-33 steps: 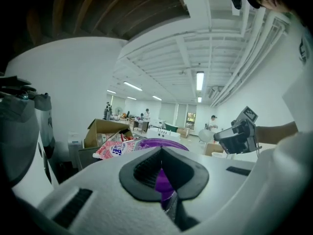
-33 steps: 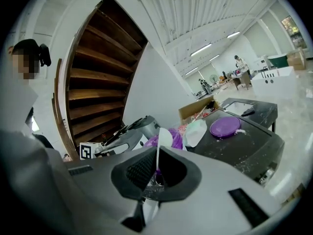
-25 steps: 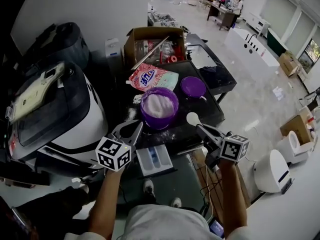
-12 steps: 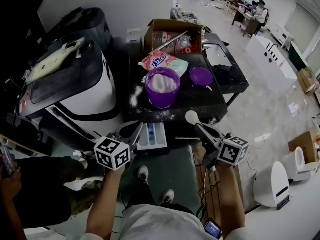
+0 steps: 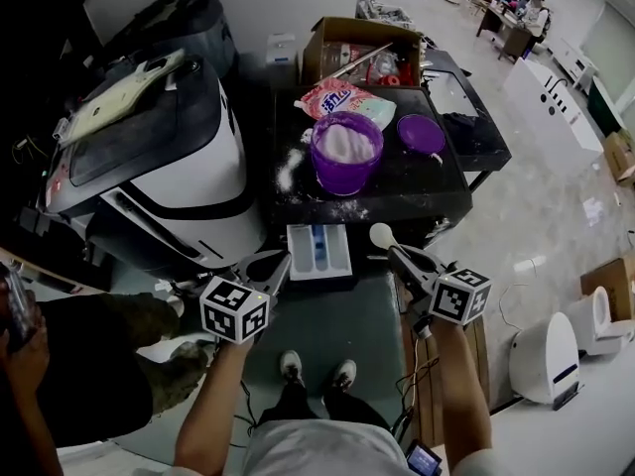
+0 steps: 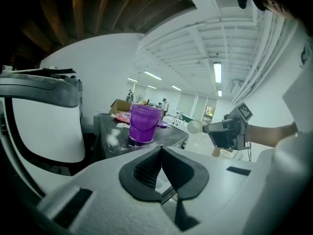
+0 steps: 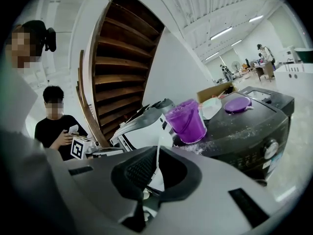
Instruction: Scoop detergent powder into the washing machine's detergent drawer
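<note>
Lettering on pink detergent bag (image 5: 333, 97), illegible.

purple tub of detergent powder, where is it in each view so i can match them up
Head view: purple tub upper centre, on the dark top.
Left gripper view: tub just left of centre.
Right gripper view: tub right of centre.
Shared landmark: purple lid lying beside it.

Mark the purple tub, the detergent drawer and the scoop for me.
purple tub (image 5: 342, 179): head view, front wall.
detergent drawer (image 5: 299, 253): head view, white left side.
scoop (image 5: 381, 234): head view, round white bowl.
</note>
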Motion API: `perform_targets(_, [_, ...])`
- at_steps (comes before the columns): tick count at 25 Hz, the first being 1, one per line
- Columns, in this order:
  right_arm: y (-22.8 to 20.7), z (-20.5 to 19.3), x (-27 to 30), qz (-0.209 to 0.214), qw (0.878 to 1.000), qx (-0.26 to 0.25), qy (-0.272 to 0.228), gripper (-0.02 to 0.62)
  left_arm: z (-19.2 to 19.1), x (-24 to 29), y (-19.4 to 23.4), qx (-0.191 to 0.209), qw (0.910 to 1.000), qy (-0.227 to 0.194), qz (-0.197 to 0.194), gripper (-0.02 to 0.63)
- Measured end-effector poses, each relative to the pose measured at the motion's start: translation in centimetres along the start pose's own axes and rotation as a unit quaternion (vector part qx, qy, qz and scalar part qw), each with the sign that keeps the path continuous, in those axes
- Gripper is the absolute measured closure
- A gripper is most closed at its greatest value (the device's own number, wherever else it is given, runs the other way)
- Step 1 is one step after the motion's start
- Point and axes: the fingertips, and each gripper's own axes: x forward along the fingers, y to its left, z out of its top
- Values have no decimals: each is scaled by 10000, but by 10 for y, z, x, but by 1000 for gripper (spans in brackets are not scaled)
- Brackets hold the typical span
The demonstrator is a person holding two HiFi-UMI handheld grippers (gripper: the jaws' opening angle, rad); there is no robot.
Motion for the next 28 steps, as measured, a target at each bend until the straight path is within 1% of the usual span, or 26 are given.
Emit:
perform_targets(3, [-3,-8,19,-63,9999,5,81,589,-7,2,12,72,9999,71,-50,604])
perform_targets(6, [-8,-24,34,-143,9996,55,228,589,-16,6,23,-35,9999,128,-44,604])
perform_targets(10, [-25,-45,52,-241,9984,133,494,589,-26,14,32,-69,9997,209,-62,604])
perform_targets(15, [-44,-69,74,-162,9964,373,740,589,-46,18,51,-201,9992,352,45,603])
perform_targets(20, [-57,-81,92,-115,9950,489,862,589,-63,21,65,-345,9980,506,167,604])
perform_targets(24, [-59,-87,106,-74,9939,342,1042,591,-75,23,70,-438,9969,613,210,604])
perform_targets(26, [-58,-91,112,-64,9927,125,1196,591,-78,25,72,-471,9966,636,221,604])
perform_targets(28, [-56,-96,117,-62,9901,-218,1388,591,-79,26,75,-487,9964,654,227,604])
